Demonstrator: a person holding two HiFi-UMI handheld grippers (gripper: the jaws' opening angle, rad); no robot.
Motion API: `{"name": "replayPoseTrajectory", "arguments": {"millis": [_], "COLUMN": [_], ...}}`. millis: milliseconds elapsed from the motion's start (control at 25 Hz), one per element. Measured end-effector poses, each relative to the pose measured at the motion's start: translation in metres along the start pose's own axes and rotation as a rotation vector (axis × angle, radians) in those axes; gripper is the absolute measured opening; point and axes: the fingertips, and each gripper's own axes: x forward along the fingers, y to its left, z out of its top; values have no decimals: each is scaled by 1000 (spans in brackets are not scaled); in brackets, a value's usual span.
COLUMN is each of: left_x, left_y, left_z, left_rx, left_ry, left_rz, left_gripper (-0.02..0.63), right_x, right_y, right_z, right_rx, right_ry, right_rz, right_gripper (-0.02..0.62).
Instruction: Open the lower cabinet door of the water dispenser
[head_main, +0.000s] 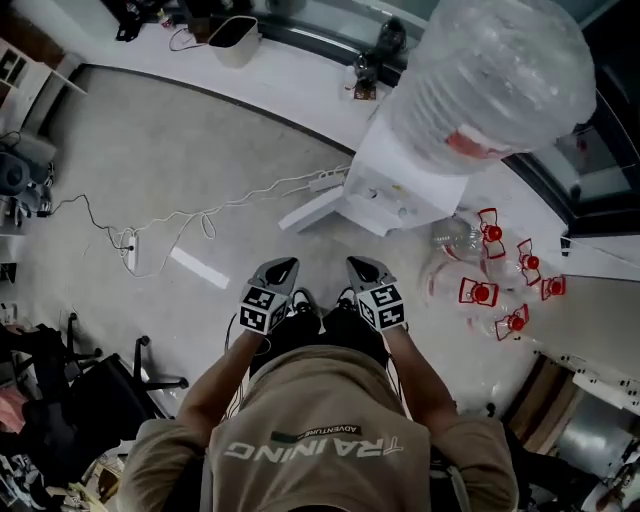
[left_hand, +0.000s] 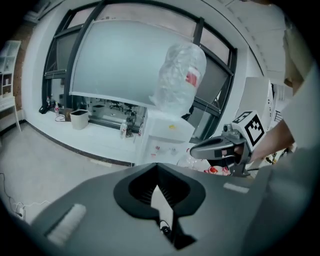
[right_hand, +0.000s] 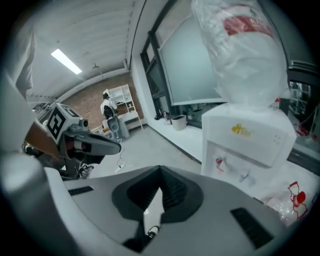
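Left gripper (head_main: 279, 270) and right gripper (head_main: 364, 270) are both pressed together with nothing pinched, held side by side in front of the person's chest in the head view. The water dispenser (head_main: 395, 180) stands on the floor (head_main: 200, 150) ahead and off to the right, so the right gripper is the nearer one and that's the hand I'd reach with. It's a boxy, smooth white plastic body standing upright, with a big crinkly clear bottle (head_main: 500, 75) upended on top. A flat white panel (head_main: 312, 212) sticks out low from its foot toward the left; might be the lower cabinet door already swung open, but I honestly can't tell from up here. Empty jugs (head_main: 480, 292) with red caps lie just right of it, and a white cable (head_main: 200, 215) snakes across the speckled grey floor. In the left gripper view the ribbed black pads meet at the tips, and the dispenser sits dead ahead beyond them, its lower half too small to read. Right gripper view: jaws likewise closed, dispenser up and to the right, two little taps (right_hand: 231, 169) under a yellow logo, cabinet part cut off below.
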Motion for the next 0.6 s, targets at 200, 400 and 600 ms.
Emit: {"name": "replayPoseTrajectory", "arguments": {"millis": [200, 400, 600], "left_x": [-17, -42, -70], "left_y": [-18, -30, -27], "left_z": [71, 152, 200], "left_rx": [-6, 97, 190], "left_ry": [-114, -251, -328], "left_rz": [12, 23, 60], "left_gripper": [-9, -9, -9], "right_x": [-50, -91, -118], "right_y": [7, 9, 8], "right_z": [64, 132, 179], "right_rx": [50, -56, -76], "right_ry": [-100, -216, -297], "right_rz": [-15, -37, -51], "right_gripper": [8, 9, 8]}}
